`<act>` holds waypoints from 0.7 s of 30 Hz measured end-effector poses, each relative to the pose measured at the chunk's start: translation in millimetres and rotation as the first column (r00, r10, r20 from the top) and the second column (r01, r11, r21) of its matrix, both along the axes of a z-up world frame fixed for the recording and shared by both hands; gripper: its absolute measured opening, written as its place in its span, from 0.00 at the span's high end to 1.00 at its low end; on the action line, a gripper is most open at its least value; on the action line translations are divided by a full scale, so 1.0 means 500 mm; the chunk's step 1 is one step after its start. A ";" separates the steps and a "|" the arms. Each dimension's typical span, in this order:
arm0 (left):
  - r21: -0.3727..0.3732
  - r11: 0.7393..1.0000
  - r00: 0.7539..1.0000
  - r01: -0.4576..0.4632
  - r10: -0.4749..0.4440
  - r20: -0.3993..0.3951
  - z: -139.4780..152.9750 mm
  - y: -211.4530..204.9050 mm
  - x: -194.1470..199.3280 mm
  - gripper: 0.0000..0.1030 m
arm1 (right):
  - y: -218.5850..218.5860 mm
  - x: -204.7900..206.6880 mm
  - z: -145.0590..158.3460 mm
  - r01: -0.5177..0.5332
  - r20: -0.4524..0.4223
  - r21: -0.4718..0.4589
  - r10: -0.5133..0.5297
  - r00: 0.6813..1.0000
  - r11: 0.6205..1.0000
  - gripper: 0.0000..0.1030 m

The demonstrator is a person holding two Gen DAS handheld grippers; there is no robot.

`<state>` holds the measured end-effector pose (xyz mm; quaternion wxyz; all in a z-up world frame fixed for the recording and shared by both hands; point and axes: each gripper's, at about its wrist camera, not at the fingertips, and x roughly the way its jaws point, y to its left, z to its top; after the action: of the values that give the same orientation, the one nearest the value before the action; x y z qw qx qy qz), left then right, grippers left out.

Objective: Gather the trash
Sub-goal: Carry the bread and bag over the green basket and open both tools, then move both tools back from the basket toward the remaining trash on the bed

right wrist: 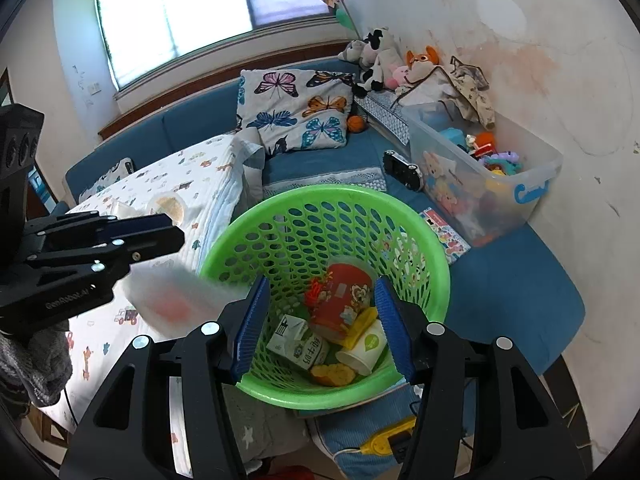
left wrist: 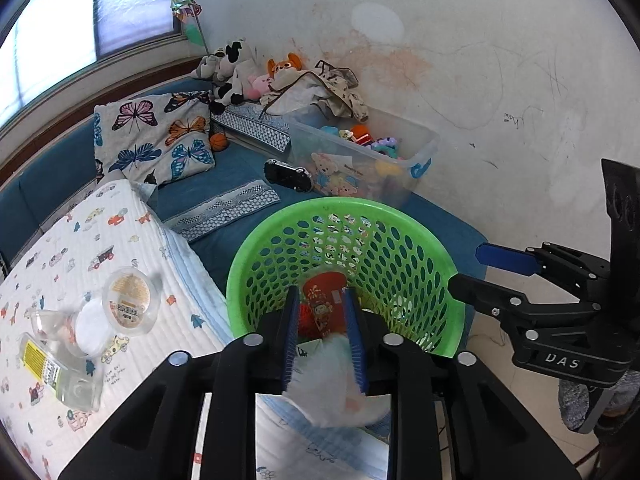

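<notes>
Basket: a green perforated basket (right wrist: pixel 325 216) sits on the blue sofa, just beside my white printed quilt (left wrist: pixel 80 248).
Already collected: in the right wrist view I count a red cup (right wrist: pixel 340 304), a small carton (right wrist: pixel 298 344), a white paper cup (right wrist: pixel 364 348), a yellow wrapper and an orange scrap lying in the basket's bottom.
Left gripper (left wrist: pixel 322 340): its blue pads are pinching a pale, blurred wrapper (left wrist: pixel 334 392), held at the basket's near rim and not yet dropped in.
Right gripper (right wrist: pixel 320 324): fingers spread wide and holding nothing, poised over the basket's mouth.
Still to collect: a clear lidded cup (left wrist: pixel 130 300), a clear bottle with a yellow label (left wrist: pixel 56 372) and some clear plastic between them lie on the quilt.
Progress, my judgement: somewhat past halfway; one piece in hand, a few left on the quilt.
Only the left view shows: the bottle and its neighbours clearly.
Only the right view shows: the basket's full contents, and a sticker sheet (right wrist: pixel 444 232) behind the basket.
</notes>
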<state>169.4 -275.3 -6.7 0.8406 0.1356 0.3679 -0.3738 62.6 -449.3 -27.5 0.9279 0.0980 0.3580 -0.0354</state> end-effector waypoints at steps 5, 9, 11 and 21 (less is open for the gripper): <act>-0.006 1.000 1.000 -0.013 0.013 0.006 0.000 0.013 -0.001 0.60 | 0.003 -0.003 0.002 -0.006 0.001 0.002 0.006 1.000 1.000 0.46; -0.006 0.999 0.999 -0.033 0.033 0.014 0.006 0.036 0.000 0.57 | 0.016 0.002 0.004 -0.022 0.000 0.005 0.022 1.000 1.000 0.45; -0.009 0.999 0.998 -0.052 0.052 0.018 0.011 0.055 0.003 0.55 | 0.024 0.006 0.004 -0.031 0.002 0.007 0.031 1.000 0.999 0.44; 0.005 0.976 0.976 -0.216 0.216 0.028 0.022 0.183 0.044 0.50 | 0.102 0.055 0.036 -0.130 0.023 -0.004 0.130 0.991 0.992 0.41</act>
<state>191.4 -184.0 4.4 0.8805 0.1035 0.3706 -0.2769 90.2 -398.3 -9.8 0.9325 0.0738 0.3526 0.0259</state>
